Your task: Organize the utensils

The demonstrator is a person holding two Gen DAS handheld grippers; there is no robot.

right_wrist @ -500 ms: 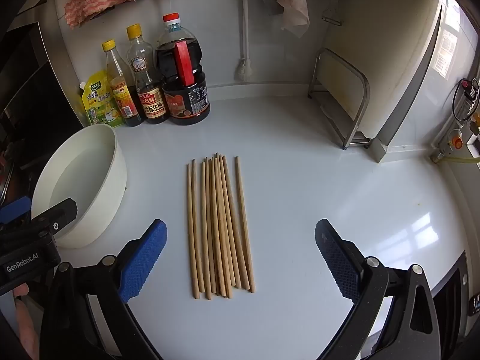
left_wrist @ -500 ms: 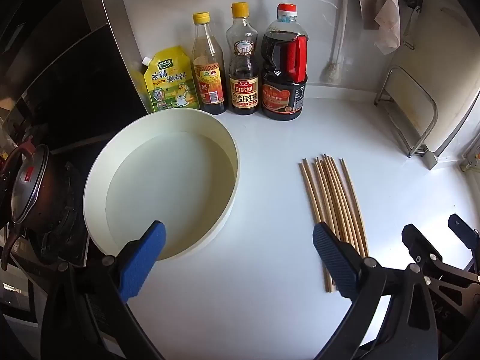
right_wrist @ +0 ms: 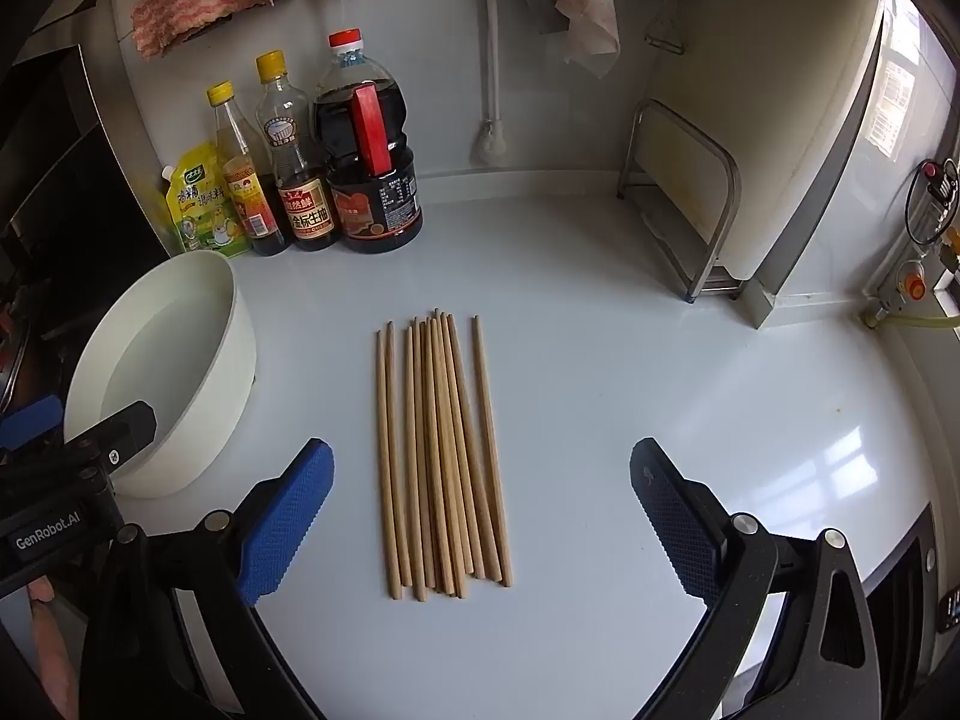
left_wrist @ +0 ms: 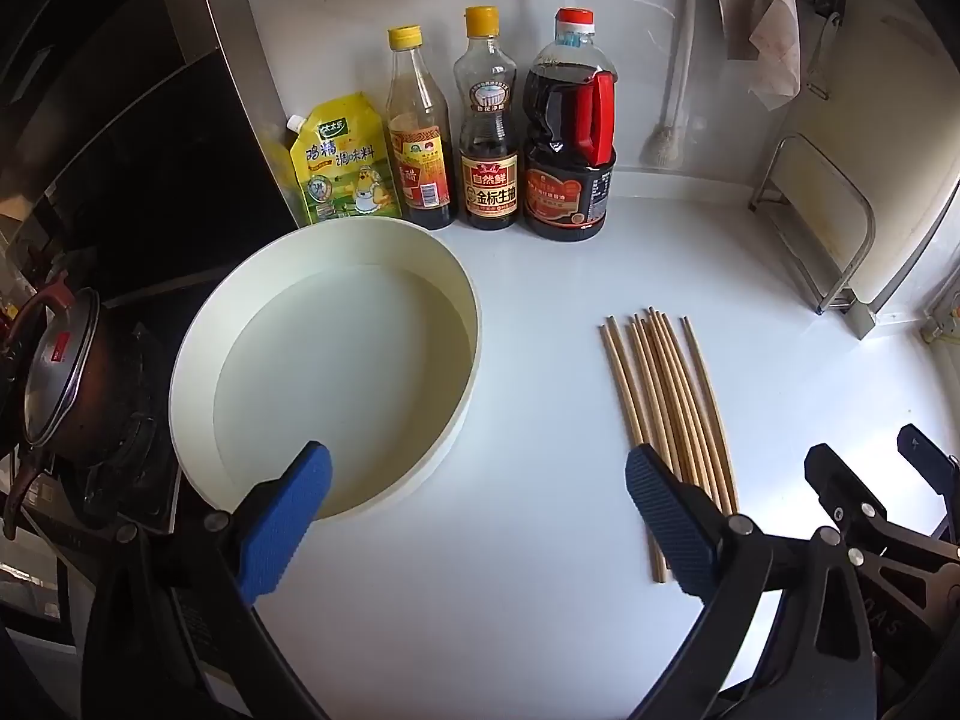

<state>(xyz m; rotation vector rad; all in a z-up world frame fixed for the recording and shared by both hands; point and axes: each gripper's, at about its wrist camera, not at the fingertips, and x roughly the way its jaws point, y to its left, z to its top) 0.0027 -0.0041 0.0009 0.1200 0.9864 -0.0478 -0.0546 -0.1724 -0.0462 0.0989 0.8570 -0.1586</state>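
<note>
Nothing has changed in the last half second: both views match the earlier ones, so the sorting has not begun. The chopsticks (right_wrist: 441, 450) lie in a loose row on the white worktop (right_wrist: 600, 330), centre of the right view, untouched. The right tool (right_wrist: 480, 516) hangs over their near ends, spread wide and empty. The left tool (left_wrist: 477, 516), also released and empty, hovers between the chopsticks and the white bowl (left_wrist: 198, 372) at the left.

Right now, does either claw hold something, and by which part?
Nothing is held. The left claw and right claw are both open and empty; the chopsticks lie untouched on the counter.
</note>
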